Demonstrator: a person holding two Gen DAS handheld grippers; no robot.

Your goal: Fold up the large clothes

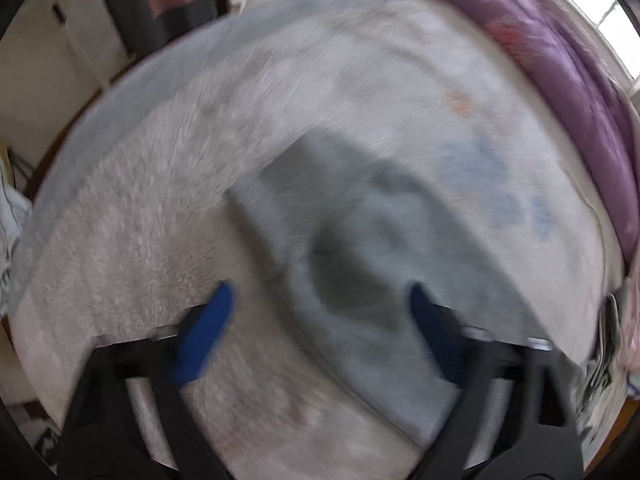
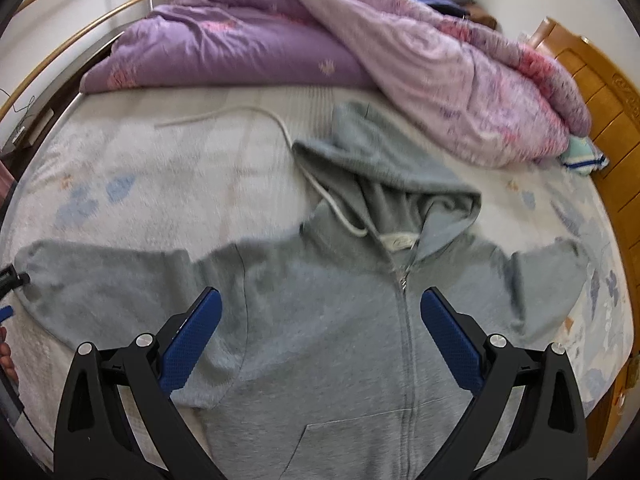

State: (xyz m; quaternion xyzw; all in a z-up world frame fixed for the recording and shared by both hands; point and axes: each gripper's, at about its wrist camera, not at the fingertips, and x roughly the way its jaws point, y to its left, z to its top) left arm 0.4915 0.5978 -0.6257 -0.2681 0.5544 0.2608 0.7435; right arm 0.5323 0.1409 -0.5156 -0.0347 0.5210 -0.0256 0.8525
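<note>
A grey zip-up hoodie [image 2: 320, 320] lies face up and spread out on the bed, hood pointing away, sleeves stretched to both sides. My right gripper [image 2: 320, 300] is open and empty, hovering over the hoodie's chest near the zipper. My left gripper [image 1: 320, 296] is open and empty above the end of the hoodie's left sleeve [image 1: 360, 240]; that view is motion-blurred. The left gripper's tip also shows at the sleeve cuff at the left edge of the right wrist view [image 2: 12, 280].
A purple and pink quilt [image 2: 320, 40] is bunched along the far side of the bed. A white cord [image 2: 240, 114] lies on the pale bedsheet [image 2: 140, 184]. A wooden headboard [image 2: 600, 92] stands at the right. Cupboards and hanging clothes [image 1: 168, 0] stand beyond the bed's left edge.
</note>
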